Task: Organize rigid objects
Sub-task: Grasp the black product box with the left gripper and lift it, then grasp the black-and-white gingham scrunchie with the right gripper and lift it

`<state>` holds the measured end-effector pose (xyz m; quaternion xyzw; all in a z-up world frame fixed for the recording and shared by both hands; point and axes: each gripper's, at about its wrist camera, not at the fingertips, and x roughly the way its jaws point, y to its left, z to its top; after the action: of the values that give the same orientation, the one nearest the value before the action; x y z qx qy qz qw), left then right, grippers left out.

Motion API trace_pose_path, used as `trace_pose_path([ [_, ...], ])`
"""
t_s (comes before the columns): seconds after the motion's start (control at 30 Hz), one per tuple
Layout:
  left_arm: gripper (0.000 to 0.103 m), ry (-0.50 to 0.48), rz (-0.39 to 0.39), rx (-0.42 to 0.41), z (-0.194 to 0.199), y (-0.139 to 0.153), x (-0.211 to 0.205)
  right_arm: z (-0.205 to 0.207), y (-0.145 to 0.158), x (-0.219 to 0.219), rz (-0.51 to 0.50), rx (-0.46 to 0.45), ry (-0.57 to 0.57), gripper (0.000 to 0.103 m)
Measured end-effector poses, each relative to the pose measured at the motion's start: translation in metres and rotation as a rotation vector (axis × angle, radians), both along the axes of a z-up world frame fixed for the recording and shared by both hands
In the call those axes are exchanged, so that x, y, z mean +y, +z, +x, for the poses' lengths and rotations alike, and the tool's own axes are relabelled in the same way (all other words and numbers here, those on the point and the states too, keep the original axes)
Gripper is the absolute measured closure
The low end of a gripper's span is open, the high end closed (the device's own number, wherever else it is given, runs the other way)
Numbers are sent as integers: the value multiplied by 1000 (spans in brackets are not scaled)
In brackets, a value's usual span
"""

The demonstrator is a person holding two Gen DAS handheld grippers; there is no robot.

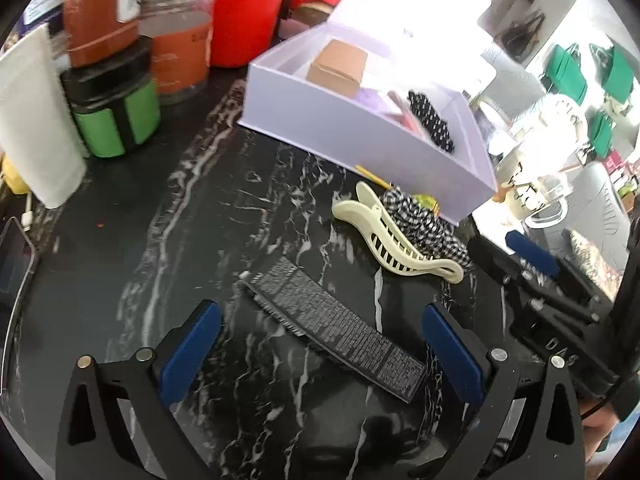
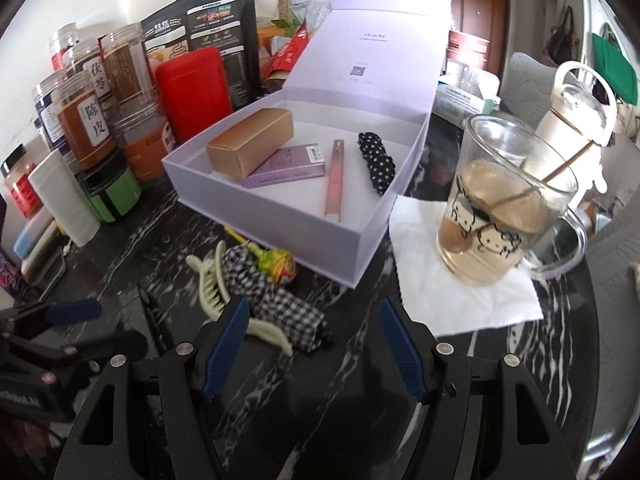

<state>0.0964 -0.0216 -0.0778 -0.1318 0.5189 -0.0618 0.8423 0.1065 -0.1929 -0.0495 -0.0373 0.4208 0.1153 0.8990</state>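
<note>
An open lilac box [image 2: 296,236] [image 1: 360,144] sits on the black marble table. It holds a gold carton [image 2: 250,142], a purple carton [image 2: 286,166], a pink stick [image 2: 334,178] and a dotted black hair tie [image 2: 376,162]. In front of the box lie a cream hair clip [image 1: 400,240] [image 2: 212,292], a checked scrunchie [image 1: 424,226] [image 2: 276,304], a lollipop [image 2: 276,262] and a flat black comb [image 1: 340,328]. My left gripper [image 1: 320,352] is open, straddling the comb without touching it. My right gripper [image 2: 314,348] is open, just right of the scrunchie, with nothing between its fingers.
Jars [image 2: 84,120], a red tin [image 2: 192,96], a green-labelled pot [image 1: 116,116] and a white tube [image 1: 36,120] crowd the left side. A glass mug [image 2: 508,200] with liquid stands on a napkin [image 2: 464,300] at the right. A phone [image 1: 12,276] lies at the left edge.
</note>
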Motion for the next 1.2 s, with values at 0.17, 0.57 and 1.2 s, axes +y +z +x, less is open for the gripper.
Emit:
trace_pose_path([
  [0.17,0,-42,74,18,5,-8,-15,13,-7,2,25,34,52,34],
  [0.57,55,-75,244,-84,-11,-5,-7,17,-24,17,91,108,154,59],
  [1.2,78,-91,234,-163,-47,16,26,-36,-20,20,27,112,172,87],
])
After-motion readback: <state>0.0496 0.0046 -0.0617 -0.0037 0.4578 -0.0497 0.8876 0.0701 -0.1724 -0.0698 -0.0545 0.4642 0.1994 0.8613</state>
